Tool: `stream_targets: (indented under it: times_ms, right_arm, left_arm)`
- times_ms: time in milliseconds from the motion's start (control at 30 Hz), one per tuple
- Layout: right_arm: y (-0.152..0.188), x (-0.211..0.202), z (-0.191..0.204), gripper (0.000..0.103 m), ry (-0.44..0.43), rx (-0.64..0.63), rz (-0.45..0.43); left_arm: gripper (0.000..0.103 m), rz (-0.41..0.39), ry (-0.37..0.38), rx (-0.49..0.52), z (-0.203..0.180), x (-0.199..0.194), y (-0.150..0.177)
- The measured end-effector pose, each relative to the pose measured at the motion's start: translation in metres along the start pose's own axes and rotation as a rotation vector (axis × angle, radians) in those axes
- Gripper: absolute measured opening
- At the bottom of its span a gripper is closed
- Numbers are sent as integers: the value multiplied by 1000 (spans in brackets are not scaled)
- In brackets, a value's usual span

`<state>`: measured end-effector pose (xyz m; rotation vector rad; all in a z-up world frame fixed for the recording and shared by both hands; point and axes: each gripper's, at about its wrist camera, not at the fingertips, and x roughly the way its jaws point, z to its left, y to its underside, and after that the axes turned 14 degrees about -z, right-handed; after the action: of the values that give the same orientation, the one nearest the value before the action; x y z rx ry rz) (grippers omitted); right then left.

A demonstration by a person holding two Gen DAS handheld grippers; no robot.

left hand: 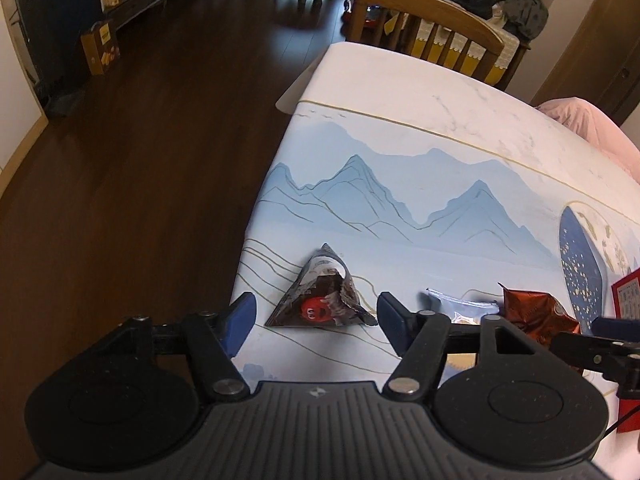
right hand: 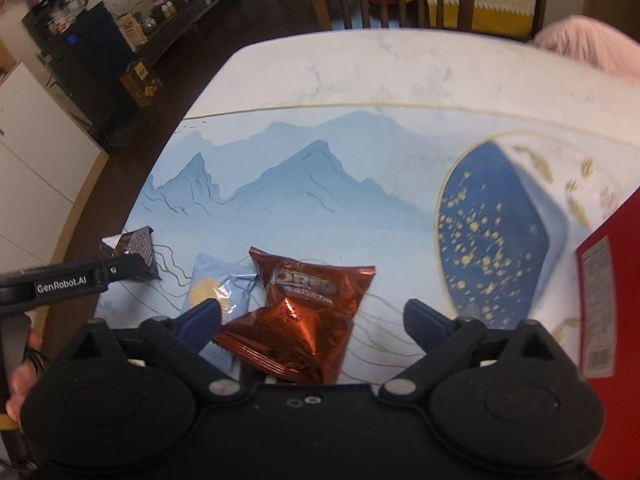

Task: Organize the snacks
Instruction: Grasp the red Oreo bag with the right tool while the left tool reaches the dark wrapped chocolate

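The left gripper [left hand: 316,320] has its jaws spread wide, with the M&M pack [left hand: 322,294] standing between them, just ahead of the tips and touching neither. The pack is a crumpled pyramid, its base flat on the counter [left hand: 440,128] and close to the counter's left edge.

The right gripper [right hand: 312,316] also has its jaws spread. The Oreo pack [right hand: 304,312] lies between them, its near end running under the gripper body. The blue pack [right hand: 220,292] lies partly under the Oreo pack, and the right gripper's left jaw sits over its lower corner. A red box [right hand: 608,292] stands outside the right jaw, at the frame's edge; it is probably where the snacks are meant to go, though that cannot be confirmed from here.

Risks, as I judge them:
- The M&M pack is light and pointed. If one jaw meets it first, it may tip or skid, and the counter edge is just outside the left jaw, so it could go to the floor.
- Closing on its tapering upper part could squeeze it out forward.
- The right jaws could pinch the Oreo pack and the blue pack together, or drag the blue pack along, since they overlap.
- Foil wrappers are slippery and puffed with air; a shallow pinch may slide off.
- The two grippers are near each other; the left one's side already shows just outside the right gripper's left jaw, so a sideways move could knock them together.
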<state>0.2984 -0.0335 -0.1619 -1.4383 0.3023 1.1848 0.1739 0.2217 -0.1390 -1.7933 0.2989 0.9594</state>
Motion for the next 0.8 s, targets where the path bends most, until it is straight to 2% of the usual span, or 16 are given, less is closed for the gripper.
stream_targets:
  times_ms: [367, 467, 533, 567, 600, 700, 800]
  right_arm:
    - [2, 16, -9, 82, -8, 96, 46]
    - [3, 16, -9, 74, -9, 98, 48]
    - [4, 16, -8, 65, -20, 92, 47]
    - [4, 15, -7, 62, -24, 86, 45]
    - [4, 14, -7, 60, -21, 79, 41]
    - [4, 11, -5, 52, -19, 60, 31]
    - [4, 7, -6, 50, -11, 58, 20]
  left_arm:
    - [54, 20, 13, -3, -4, 11, 0]
    - [53, 20, 13, -2, -5, 11, -1]
    - [51, 20, 14, -1, -6, 12, -1]
    - [47, 19, 12, 1, -7, 11, -1]
    - [44, 22, 7, 2, -6, 12, -1]
    - [42, 21, 5, -2, -6, 11, -2]
    - [38, 17, 3, -4, -6, 11, -2]
